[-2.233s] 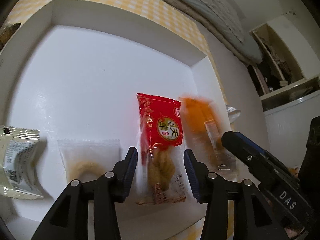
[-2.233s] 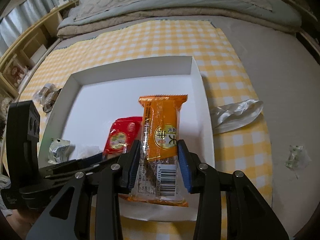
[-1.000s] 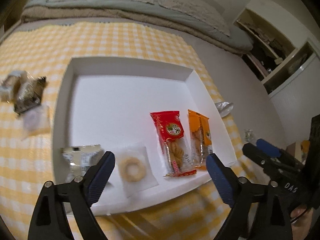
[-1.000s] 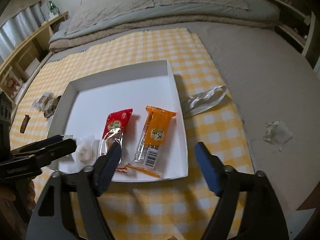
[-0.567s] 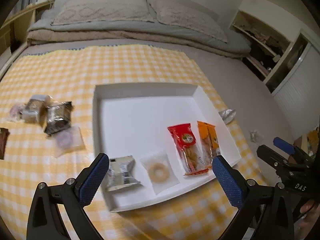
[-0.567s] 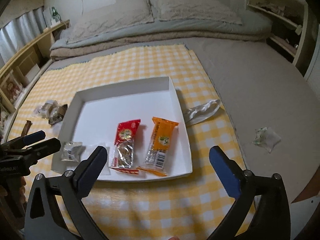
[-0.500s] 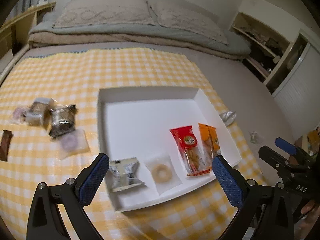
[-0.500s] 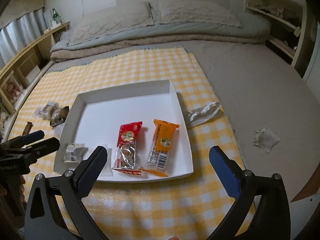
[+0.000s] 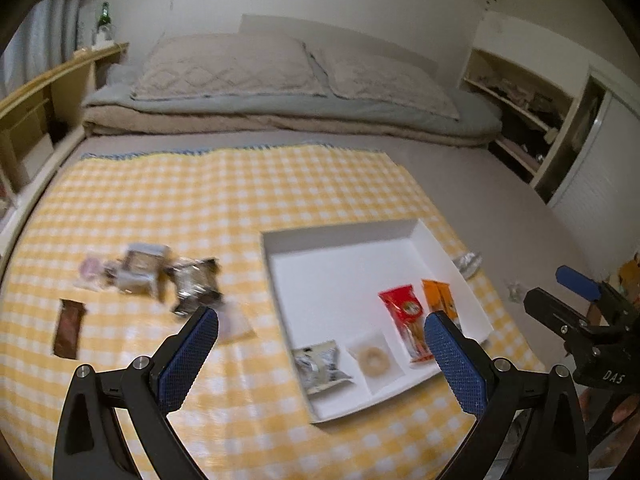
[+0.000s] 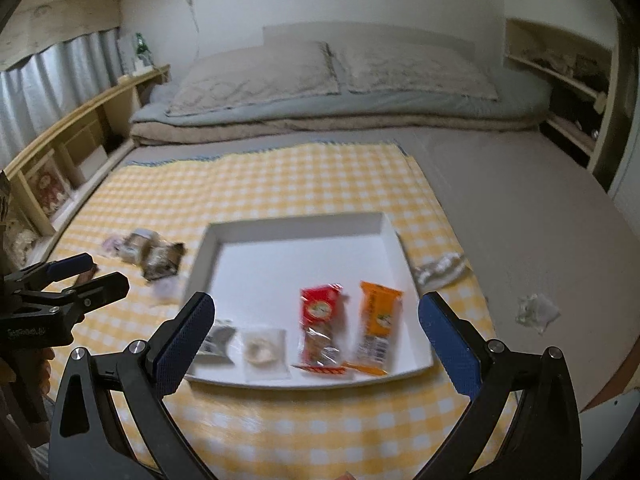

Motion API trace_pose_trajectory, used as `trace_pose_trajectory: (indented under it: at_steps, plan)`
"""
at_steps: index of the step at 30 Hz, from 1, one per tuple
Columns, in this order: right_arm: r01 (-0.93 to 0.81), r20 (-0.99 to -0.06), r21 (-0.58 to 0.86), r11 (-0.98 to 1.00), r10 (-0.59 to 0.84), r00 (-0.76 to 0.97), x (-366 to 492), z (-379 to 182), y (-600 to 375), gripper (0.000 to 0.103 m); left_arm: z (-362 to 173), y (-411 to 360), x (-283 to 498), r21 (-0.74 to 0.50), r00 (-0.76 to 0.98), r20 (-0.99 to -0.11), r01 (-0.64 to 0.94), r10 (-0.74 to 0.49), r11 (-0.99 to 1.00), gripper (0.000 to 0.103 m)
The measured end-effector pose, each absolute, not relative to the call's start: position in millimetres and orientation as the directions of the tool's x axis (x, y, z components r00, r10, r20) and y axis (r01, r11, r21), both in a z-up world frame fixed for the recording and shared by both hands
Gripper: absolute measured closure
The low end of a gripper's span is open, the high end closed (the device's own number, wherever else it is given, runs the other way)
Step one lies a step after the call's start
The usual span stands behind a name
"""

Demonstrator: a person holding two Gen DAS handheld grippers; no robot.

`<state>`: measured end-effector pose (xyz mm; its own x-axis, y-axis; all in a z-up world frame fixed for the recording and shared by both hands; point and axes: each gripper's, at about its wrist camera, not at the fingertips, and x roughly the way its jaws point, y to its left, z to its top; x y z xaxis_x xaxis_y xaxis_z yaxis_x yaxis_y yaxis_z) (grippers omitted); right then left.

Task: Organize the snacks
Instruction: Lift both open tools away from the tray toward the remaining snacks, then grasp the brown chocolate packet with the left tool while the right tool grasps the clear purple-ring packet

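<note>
A white tray (image 9: 344,240) (image 10: 296,222) lies on a yellow checked cloth (image 9: 224,200). Along its near edge lie a silver packet (image 9: 320,365), a clear-wrapped ring biscuit (image 9: 374,357) (image 10: 264,347), a red snack pack (image 9: 406,322) (image 10: 320,328) and an orange snack pack (image 9: 442,304) (image 10: 378,326). Left of the tray, loose snacks (image 9: 160,276) (image 10: 150,254) sit in a small heap, with a brown bar (image 9: 69,332) nearer. My left gripper (image 9: 320,320) hangs wide open and empty above the cloth. My right gripper (image 10: 316,314) is wide open and empty above the tray's near edge.
A crumpled silver wrapper (image 10: 440,270) lies just right of the tray, and a clear wrapper (image 10: 534,312) on the grey floor. Folded bedding and pillows (image 10: 332,84) fill the back. Wooden shelves (image 10: 72,148) run along the left, open shelving (image 9: 520,120) at the right.
Both grippers let go of the red and orange packs, opened wide and drew back and up from the tray. The left view has swung left, bringing the loose snack heap into sight.
</note>
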<state>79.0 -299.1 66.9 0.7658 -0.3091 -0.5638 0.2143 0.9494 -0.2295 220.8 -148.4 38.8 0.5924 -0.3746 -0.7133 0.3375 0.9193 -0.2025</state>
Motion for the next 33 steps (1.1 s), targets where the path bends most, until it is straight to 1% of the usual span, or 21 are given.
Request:
trace_pose_trajectory:
  at_steps: [9, 19, 25, 31, 33]
  plan:
    - [0.130, -0.540, -0.242, 0.961, -0.245, 0.805, 109.1, 72.2, -233.2, 0.000, 79.2, -73.7, 198.9, -0.121, 0.674, -0.680, 0.287, -0.290, 0.950, 0.000]
    - [0.028, -0.566, -0.235, 0.972, -0.160, 0.809, 152.0, 55.6, -166.1, 0.000, 94.7, 5.5, 191.5, -0.082, 0.693, -0.693, 0.200, -0.201, 0.976, 0.000]
    - [-0.031, -0.602, -0.206, 0.978, -0.102, 0.792, 182.6, 35.9, -136.5, 0.000, 90.6, 38.7, 199.6, -0.032, 0.692, -0.710, 0.153, -0.130, 0.988, 0.000]
    - [-0.057, -0.645, -0.198, 0.979, -0.086, 0.759, 212.0, 9.8, -123.2, 0.000, 70.2, 61.9, 226.9, -0.040, 0.694, -0.712, 0.111, -0.106, 0.993, 0.000]
    - [-0.064, -0.679, -0.202, 0.977, -0.093, 0.728, 224.3, -0.4, -124.2, 0.000, 57.7, 64.1, 241.4, -0.037, 0.675, -0.731, 0.109, -0.102, 0.993, 0.000]
